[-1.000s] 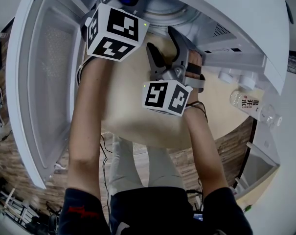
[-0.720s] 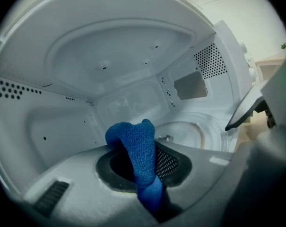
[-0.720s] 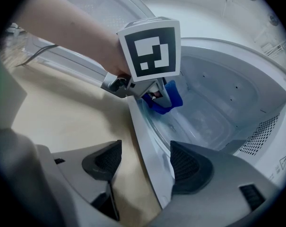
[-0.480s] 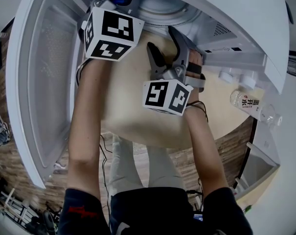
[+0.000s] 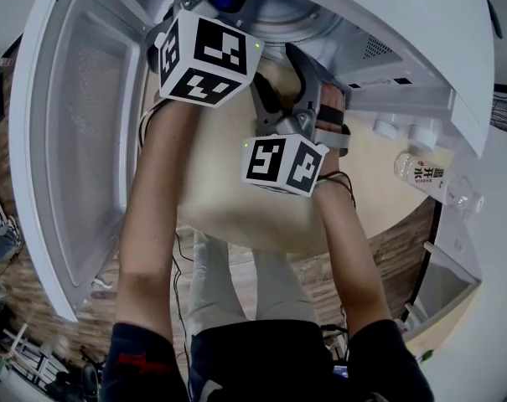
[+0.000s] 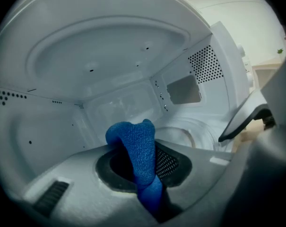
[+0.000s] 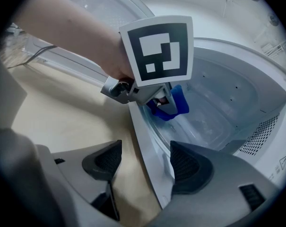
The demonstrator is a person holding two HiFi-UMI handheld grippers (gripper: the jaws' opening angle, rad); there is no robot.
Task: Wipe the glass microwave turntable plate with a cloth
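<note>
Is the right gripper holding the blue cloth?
No, the right gripper has its jaws apart, no cloth between; the left gripper pinches the blue cloth.

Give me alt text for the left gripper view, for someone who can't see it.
The left gripper is shut on a bunched blue cloth inside a white microwave cavity. A clear glass turntable plate lies on the floor beyond the cloth.
</note>
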